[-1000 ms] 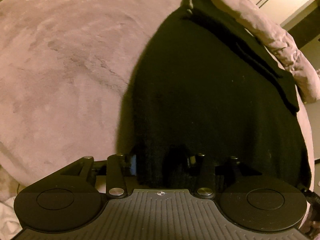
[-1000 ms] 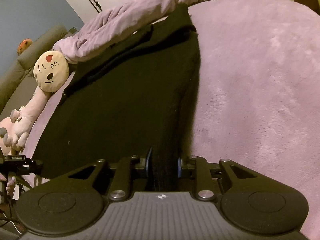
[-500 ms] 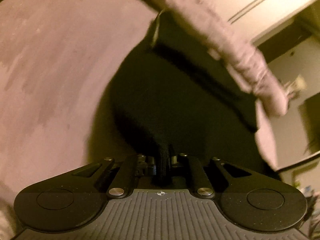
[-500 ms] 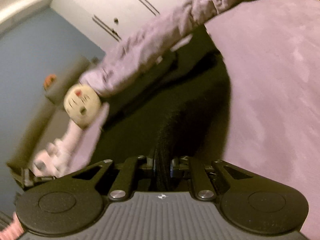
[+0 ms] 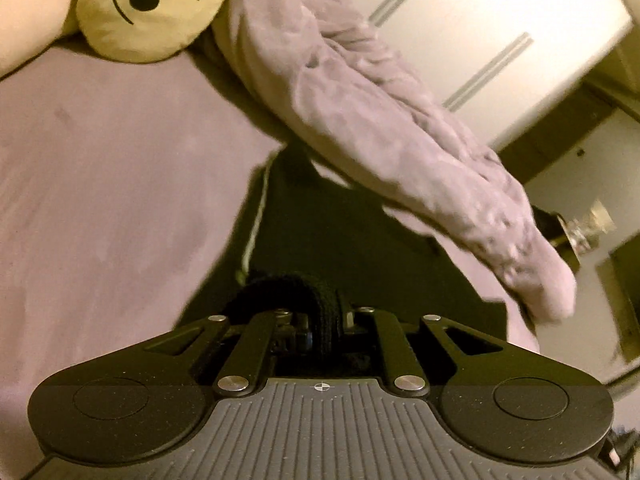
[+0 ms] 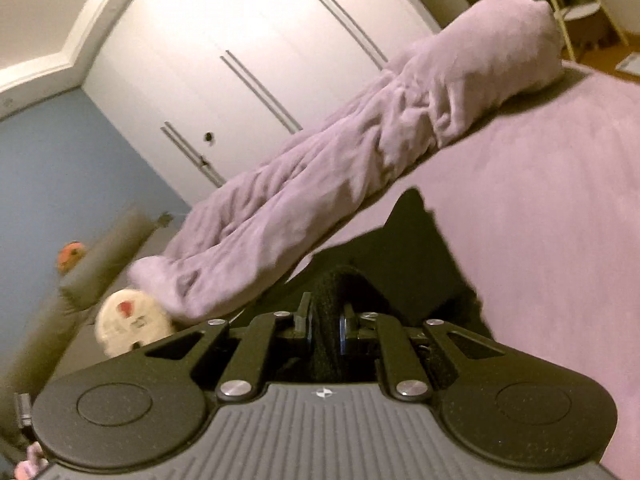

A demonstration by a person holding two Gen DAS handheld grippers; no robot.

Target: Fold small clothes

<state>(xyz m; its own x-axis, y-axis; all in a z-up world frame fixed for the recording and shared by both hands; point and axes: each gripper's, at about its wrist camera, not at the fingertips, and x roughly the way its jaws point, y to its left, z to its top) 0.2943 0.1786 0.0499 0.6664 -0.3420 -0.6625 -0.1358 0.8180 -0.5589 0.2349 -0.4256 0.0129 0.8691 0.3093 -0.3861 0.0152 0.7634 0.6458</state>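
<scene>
Left wrist view: the left hand-held gripper [image 5: 324, 326] pinches a bunched edge of the black knit garment [image 5: 340, 248] lying on the mauve plush bed [image 5: 100, 168]. The right hand-held gripper [image 6: 324, 330] likewise clamps the garment beside the rolled mauve blanket [image 6: 360, 168].

2 low wrist views, shared bolster [image 5: 400, 136].

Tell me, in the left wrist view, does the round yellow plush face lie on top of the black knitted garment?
No. The round yellow plush face rests on the purple bed cover, apart from the black knitted garment.
</scene>
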